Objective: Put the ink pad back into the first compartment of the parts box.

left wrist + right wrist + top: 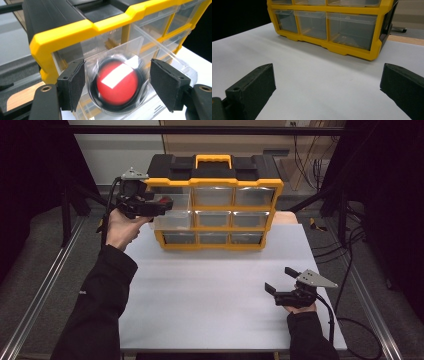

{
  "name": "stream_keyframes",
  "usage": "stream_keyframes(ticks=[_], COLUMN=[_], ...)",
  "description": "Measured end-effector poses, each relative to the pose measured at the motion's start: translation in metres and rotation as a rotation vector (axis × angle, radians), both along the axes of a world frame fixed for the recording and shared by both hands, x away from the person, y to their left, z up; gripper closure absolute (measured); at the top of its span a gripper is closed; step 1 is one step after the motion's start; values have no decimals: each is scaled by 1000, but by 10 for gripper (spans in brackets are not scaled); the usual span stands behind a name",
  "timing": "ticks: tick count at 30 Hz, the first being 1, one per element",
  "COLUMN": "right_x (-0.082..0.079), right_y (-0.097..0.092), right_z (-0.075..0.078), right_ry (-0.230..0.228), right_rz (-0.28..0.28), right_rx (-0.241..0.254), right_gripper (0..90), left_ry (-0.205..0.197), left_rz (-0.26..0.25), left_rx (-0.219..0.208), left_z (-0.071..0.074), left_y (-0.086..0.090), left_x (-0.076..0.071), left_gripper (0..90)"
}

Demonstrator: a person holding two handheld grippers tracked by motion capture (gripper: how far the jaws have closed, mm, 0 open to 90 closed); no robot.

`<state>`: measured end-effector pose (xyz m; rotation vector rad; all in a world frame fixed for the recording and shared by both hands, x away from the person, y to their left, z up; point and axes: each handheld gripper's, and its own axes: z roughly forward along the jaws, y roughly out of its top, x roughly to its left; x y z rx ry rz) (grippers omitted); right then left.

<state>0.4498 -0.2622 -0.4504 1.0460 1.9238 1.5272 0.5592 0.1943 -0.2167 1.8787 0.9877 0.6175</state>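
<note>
Keep left gripper (165, 205) spread, pads clear of red disc (117, 83) in pulled-out drawer (172, 220) at organizer's (215, 182) upper left; withdraw straight, avoid nudging drawer. Leave right gripper (279, 279) spread before organizer.

text: none legible | labels: none legible | numbers: none
</note>
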Motion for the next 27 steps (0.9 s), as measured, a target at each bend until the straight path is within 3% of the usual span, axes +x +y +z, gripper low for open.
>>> stream_keyframes(ticks=[9, 18, 27], right_x=[0, 0, 0], right_y=[0, 0, 0], right_z=[0, 0, 0], right_ry=[-2, -4, -6], right_rz=[-1, 0, 0], right_rx=[-1, 2, 1], right_gripper=[0, 0, 0], left_ry=[-60, -108, -180], left_rz=[-26, -59, -82], left_rx=[-39, -106, -101], left_z=[10, 11, 2], left_y=[8, 22, 31], left_x=[-16, -37, -63], left_gripper=[212, 98, 21])
